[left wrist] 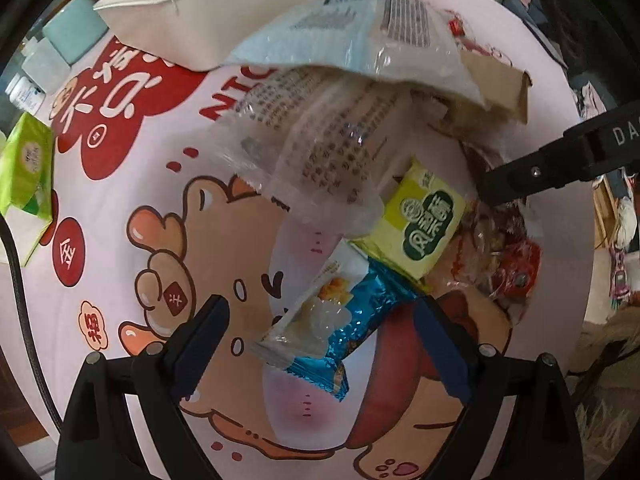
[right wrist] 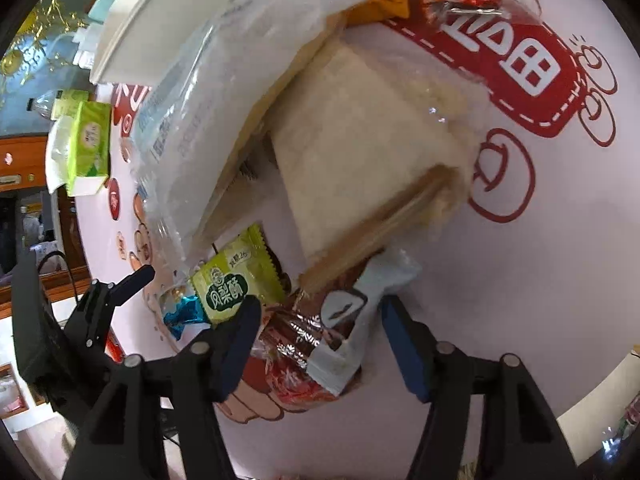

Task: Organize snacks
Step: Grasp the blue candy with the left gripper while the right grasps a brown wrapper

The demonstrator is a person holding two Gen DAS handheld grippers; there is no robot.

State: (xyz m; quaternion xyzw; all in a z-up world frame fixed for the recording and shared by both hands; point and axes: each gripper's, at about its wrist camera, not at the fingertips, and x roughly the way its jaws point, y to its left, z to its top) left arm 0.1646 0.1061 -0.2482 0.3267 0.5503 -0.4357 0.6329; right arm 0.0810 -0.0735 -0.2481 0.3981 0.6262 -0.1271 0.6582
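Two grippers, both spread wide, close in on one snack pile.
Left view: the left gripper [left wrist: 320, 344] straddles a blue packet [left wrist: 352, 320] on the table [left wrist: 120, 200], likely to pick it. Right view: the right gripper [right wrist: 320, 344] frames a brown packet [right wrist: 304, 344] beside the bread [right wrist: 360, 160].

A round pink cartoon-printed table [left wrist: 120, 216] carried a heap of snack packets [left wrist: 360, 264], a white bin [left wrist: 168, 12] and a green tissue pack [left wrist: 24, 168]
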